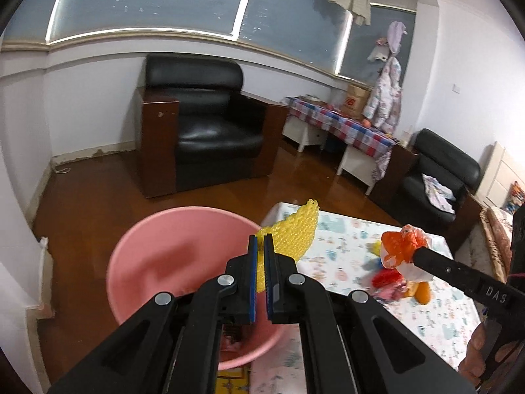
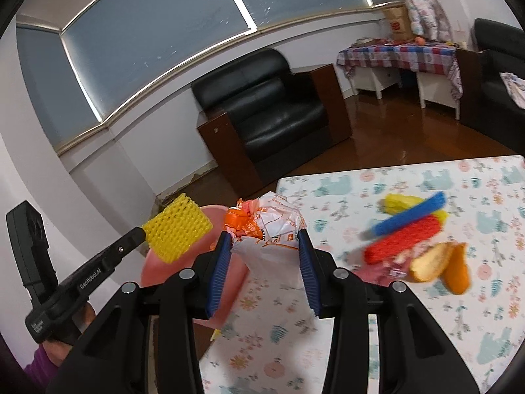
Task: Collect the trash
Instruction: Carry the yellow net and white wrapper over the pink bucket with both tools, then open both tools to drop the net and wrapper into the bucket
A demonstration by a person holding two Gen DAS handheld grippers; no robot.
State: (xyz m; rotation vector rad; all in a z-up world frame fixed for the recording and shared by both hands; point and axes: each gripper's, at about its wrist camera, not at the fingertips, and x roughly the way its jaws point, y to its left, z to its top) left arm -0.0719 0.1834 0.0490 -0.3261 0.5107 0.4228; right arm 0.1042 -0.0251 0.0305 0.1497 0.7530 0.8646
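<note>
The left gripper (image 1: pixel 260 246) is clamped on a piece of yellow foam netting (image 1: pixel 293 233), which sticks up and to the right of the blue pads above the pink basin (image 1: pixel 170 256). The basin sits on the wooden floor just beside the table with the patterned cloth (image 1: pixel 433 321). At right, the right gripper (image 1: pixel 414 257) holds a crumpled orange and white bag (image 1: pixel 398 248) above the table, over a blurred pile of red, yellow and orange scraps (image 1: pixel 403 285)
</note>
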